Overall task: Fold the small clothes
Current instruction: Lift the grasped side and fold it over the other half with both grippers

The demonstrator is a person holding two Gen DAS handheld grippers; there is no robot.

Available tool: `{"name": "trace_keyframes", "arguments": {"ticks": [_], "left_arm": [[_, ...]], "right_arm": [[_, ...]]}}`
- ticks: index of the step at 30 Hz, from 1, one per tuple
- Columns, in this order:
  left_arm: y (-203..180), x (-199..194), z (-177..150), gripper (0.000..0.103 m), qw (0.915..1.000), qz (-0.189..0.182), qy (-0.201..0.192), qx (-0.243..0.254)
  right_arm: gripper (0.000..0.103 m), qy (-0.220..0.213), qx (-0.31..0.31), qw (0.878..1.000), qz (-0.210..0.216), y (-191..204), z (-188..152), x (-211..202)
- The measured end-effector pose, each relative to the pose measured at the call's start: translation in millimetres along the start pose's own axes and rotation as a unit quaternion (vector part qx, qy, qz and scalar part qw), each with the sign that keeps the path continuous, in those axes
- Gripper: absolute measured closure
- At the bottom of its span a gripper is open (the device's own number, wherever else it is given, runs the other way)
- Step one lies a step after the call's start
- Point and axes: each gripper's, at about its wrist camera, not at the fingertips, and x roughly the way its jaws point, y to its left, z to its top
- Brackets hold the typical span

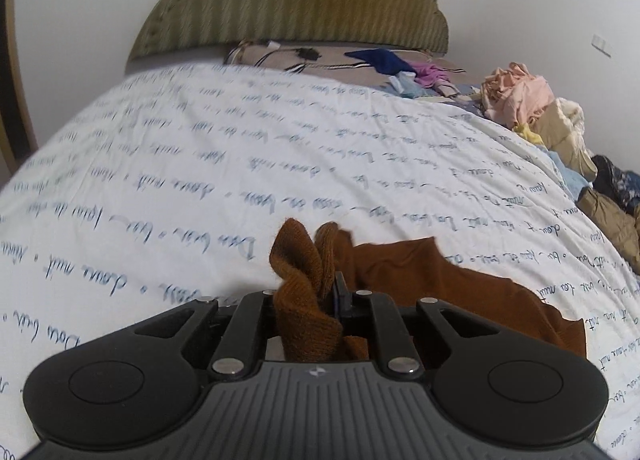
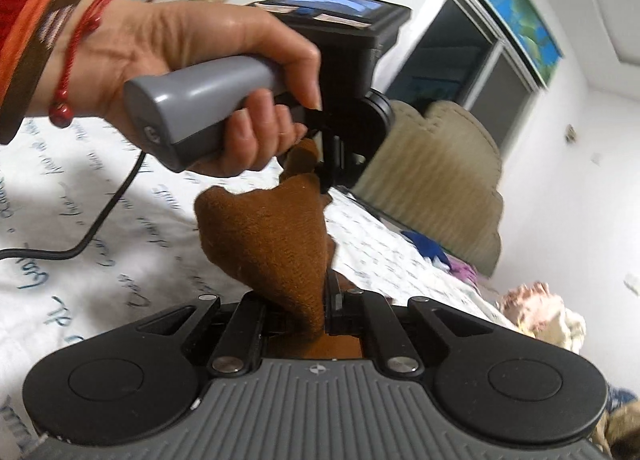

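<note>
Left wrist view is showing the brown garment [image 1: 460, 284] bunching up between the fingers of the left gripper [image 1: 320, 300], whose jaws are clamping a ribbed edge of it. The rest of the cloth is trailing off to the right over the sheet [image 1: 200, 164], and its near end is disappearing behind the gripper body, so its full shape is hard to make out. The fingertips themselves are sitting mostly buried in the knit.

In the right wrist view the right gripper [image 2: 326, 292] is pinching another part of the garment [image 2: 276, 244], jaws closed on it, with the fabric rising in a blurred fold toward the far left gripper [image 2: 326, 176]. A hand [image 2: 192, 60] is gripping that tool's grey handle, and its finger ends are partly hidden behind the cloth.

Farther out, the white sheet with blue handwriting is covering the bed. A pile of clothes [image 1: 532, 108] is lying at the far right, cut off by the frame edge, and the headboard [image 1: 296, 0] is standing blurred against the wall.
</note>
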Motion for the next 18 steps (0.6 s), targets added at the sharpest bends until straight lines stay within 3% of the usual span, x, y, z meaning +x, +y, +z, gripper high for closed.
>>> {"name": "trace_keyframes", "arguments": {"ticks": [7,18], "left_arm": [[-58.7,5.6,8.2,0.090,0.9986,0.008,-0.005,0.052],[-166.4,36.9,0.3,0.090,0.9880,0.012,-0.005,0.154]], "right_arm": [[0.094,0.012,0.039,0.999,-0.034,-35.8,-23.1,-3.6],[0.095,0.041,0.100,0.991,-0.076,-79.5,-65.6,-12.2]]}}
